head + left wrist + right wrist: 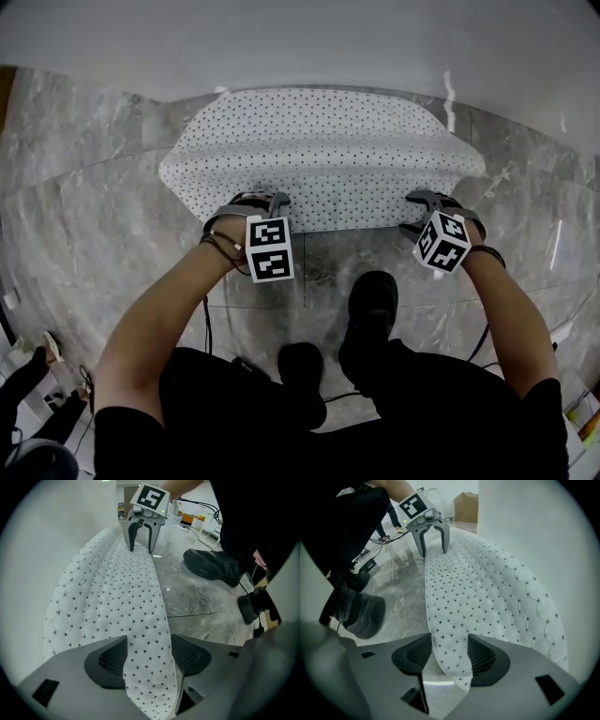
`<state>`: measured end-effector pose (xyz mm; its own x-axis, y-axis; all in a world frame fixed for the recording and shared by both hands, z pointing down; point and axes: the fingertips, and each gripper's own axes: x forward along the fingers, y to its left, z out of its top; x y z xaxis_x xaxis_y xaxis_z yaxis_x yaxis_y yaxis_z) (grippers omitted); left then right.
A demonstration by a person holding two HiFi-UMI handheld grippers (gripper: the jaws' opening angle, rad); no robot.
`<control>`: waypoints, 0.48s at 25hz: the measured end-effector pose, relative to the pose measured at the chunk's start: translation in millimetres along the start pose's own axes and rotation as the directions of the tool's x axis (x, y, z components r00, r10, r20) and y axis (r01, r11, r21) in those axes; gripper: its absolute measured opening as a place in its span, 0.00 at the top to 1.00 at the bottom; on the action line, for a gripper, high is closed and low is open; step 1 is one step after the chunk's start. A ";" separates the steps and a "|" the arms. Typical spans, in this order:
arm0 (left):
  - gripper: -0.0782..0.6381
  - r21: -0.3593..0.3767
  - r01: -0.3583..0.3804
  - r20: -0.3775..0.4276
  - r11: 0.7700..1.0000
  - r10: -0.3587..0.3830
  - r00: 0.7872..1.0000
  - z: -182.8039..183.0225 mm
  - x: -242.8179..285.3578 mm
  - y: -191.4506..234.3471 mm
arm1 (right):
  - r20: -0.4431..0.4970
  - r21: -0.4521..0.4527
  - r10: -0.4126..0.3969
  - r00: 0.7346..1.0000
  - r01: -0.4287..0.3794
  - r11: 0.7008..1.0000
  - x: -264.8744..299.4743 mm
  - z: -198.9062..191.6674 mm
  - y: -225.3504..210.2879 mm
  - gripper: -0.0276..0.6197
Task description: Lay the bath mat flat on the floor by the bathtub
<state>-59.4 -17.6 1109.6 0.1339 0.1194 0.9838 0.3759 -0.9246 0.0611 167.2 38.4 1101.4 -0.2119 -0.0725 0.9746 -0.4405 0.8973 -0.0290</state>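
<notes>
The white quilted bath mat (328, 159) with small dark dots lies spread on the grey marble floor, its far side against the white bathtub (300, 47). My left gripper (262, 199) is at the mat's near edge on the left and my right gripper (419, 212) at the near edge on the right. In the left gripper view the mat's edge (140, 620) runs between the widely spread jaws of the left gripper (147, 656), and the pads do not press on it. The right gripper (449, 656) is also open, with the mat's corner (454, 663) loose between its pads.
The person's two black shoes (373, 300) (302, 361) stand on the marble floor (94, 234) just behind the mat's near edge. Cables trail on the floor (206, 536). A cardboard box (466, 506) stands far off. Another person's legs (28, 375) show at bottom left.
</notes>
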 end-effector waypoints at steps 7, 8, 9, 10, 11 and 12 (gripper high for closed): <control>0.66 0.052 -0.011 -0.020 0.999 0.012 1.000 1.2 -1.6 1.2 | -0.064 -0.140 -0.012 0.998 0.003 0.990 0.4 1.7 12.9 0.90; 0.69 0.068 -0.009 -0.028 0.998 0.011 1.000 1.4 -2.3 -0.6 | -0.066 -0.134 0.028 0.997 -0.036 0.990 -1.4 1.5 20.2 0.90; 0.72 0.076 0.003 -0.032 0.997 -0.001 0.999 1.6 -3.3 -3.5 | -0.065 -0.119 0.071 0.995 -0.079 0.990 -3.6 1.4 28.0 0.90; 0.73 0.073 0.027 -0.030 0.997 -0.025 0.999 1.8 -4.4 -7.6 | -0.063 -0.099 0.117 0.991 -0.122 0.988 -5.6 1.4 36.2 0.90; 0.73 0.061 0.060 -0.023 0.996 -0.059 0.998 1.9 -5.9 -12.7 | -0.061 -0.083 0.160 0.985 -0.165 0.983 -7.2 1.0 44.4 0.90; 0.73 0.042 0.101 -0.012 0.994 -0.101 0.995 2.3 -7.7 -18.3 | -0.063 -0.072 0.200 0.978 -0.204 0.976 -8.3 0.3 51.8 0.90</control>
<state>-65.3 -0.7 1100.5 0.0846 0.2078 0.9745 0.4259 -0.8917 0.1532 145.9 85.4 1091.7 -0.2406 0.1354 0.9611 -0.3241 0.9222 -0.2111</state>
